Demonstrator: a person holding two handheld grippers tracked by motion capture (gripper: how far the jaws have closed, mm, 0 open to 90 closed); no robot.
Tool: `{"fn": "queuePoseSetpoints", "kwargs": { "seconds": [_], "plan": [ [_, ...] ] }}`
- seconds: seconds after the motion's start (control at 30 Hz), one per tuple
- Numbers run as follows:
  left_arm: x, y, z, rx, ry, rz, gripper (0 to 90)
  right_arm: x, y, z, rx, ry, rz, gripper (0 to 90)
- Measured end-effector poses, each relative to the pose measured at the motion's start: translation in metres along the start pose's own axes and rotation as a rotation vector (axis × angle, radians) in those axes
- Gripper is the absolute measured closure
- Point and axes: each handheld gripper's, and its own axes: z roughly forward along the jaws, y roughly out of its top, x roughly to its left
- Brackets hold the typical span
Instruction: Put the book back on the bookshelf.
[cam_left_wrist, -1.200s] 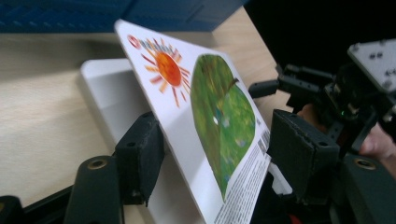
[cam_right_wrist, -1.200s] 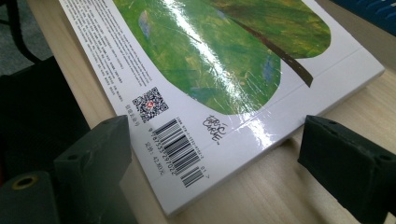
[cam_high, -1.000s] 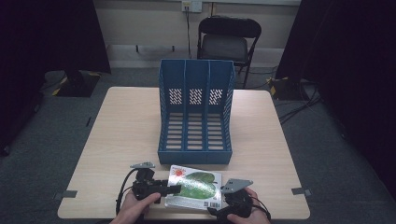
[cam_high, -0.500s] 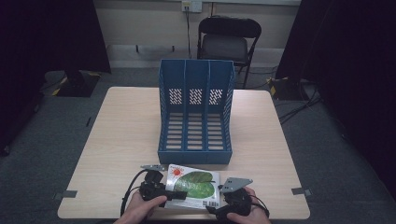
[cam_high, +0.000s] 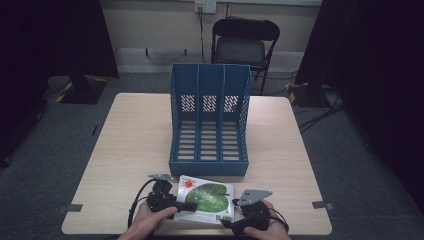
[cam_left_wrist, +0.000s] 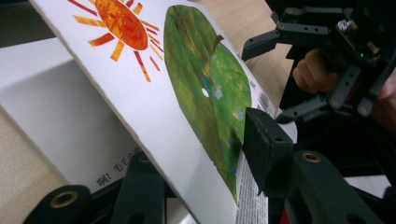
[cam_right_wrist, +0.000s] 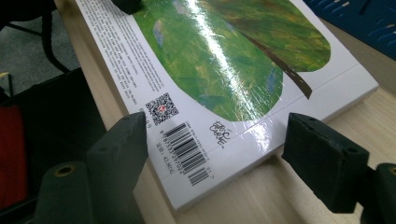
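Book: a white book (cam_high: 205, 199) with a green leaf and an orange sun on its cover lies at the near edge of my table (cam_high: 125, 145), at about 6 o'clock from the table's middle, between my two hands.
Book cover: in my left gripper view the cover (cam_left_wrist: 154, 88) is lifted off the white page below it, rising toward 11 o'clock.
Left gripper: my left gripper (cam_high: 186, 205) is clenched on the cover's edge; one black jaw pad presses on the printed leaf, the other jaw sits under the cover.
Left hand: my left hand (cam_high: 147, 222) holds that gripper at about 7 o'clock on the table, its cable looping beside it.
Right gripper: my right gripper (cam_right_wrist: 217, 158) is released, jaws spread wide either side of the book's barcode corner, touching nothing that I can see.
Right hand: my right hand (cam_high: 260, 227) sits at about 5 o'clock, just beside the book's right end.
Rack: a blue three-slot file rack (cam_high: 210, 120) stands at the table's middle, its open front just beyond the book at 12 o'clock from it.
Chair: a dark folding chair (cam_high: 243, 42) stands past the table's far edge, at 12 o'clock.
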Motion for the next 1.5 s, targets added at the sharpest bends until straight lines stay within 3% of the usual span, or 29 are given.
{"fn": "queuePoseSetpoints", "kwargs": {
  "seconds": [0.2, 0.37, 0.4, 0.43, 0.6, 0.67, 0.77, 0.83, 1.03, 1.1, 1.27, 1.33, 1.43, 1.5],
  "plan": [
    [-0.002, -0.001, 0.000, 0.005, 0.021, 0.038, 63.7, -0.008, -0.004, -0.001, 0.012, -0.037, 0.044, 18.8],
    [-0.011, -0.001, -0.001, -0.005, 0.050, 0.129, 63.7, -0.014, -0.006, -0.002, 0.007, -0.036, 0.081, 18.7],
    [-0.015, -0.001, -0.001, -0.005, 0.068, 0.166, 63.7, -0.014, -0.006, -0.003, 0.008, -0.036, 0.082, 18.7],
    [-0.015, -0.001, -0.001, -0.005, 0.068, 0.166, 63.7, -0.014, -0.006, -0.003, 0.011, -0.039, 0.085, 18.7],
    [-0.023, -0.001, -0.003, -0.012, 0.093, 0.241, 63.6, -0.016, -0.006, -0.002, 0.015, -0.047, 0.105, 17.8],
    [-0.029, -0.001, -0.002, -0.003, 0.128, 0.290, 63.6, -0.017, -0.006, -0.002, 0.017, -0.045, 0.112, 17.4],
    [-0.032, -0.001, -0.003, -0.006, 0.135, 0.302, 63.6, -0.018, -0.006, -0.002, 0.014, -0.039, 0.122, 17.5],
    [-0.028, 0.000, -0.003, -0.008, 0.098, 0.241, 63.6, -0.019, -0.006, -0.001, 0.013, -0.040, 0.121, 17.2],
    [-0.022, 0.004, 0.006, 0.020, 0.116, 0.212, 54.9, -0.019, -0.005, 0.002, 0.011, 0.007, 0.134, 17.6],
    [-0.022, 0.005, 0.006, 0.014, 0.101, 0.188, 50.1, -0.018, -0.005, 0.002, 0.005, 0.006, 0.126, 16.9],
    [-0.016, 0.006, 0.013, 0.058, 0.059, 0.142, 42.6, -0.017, -0.004, 0.001, -0.006, 0.004, 0.096, 18.9],
    [-0.014, 0.008, 0.010, 0.039, 0.051, 0.120, 44.8, -0.016, -0.003, 0.002, -0.005, 0.007, 0.083, 19.1],
    [-0.007, 0.012, 0.003, -0.009, 0.028, 0.042, 51.2, -0.014, -0.003, 0.003, -0.005, 0.021, 0.069, 18.9],
    [-0.003, 0.012, -0.001, -0.019, 0.044, 0.047, 54.1, -0.014, -0.002, 0.003, -0.005, 0.019, 0.065, 18.9]
  ]
}}
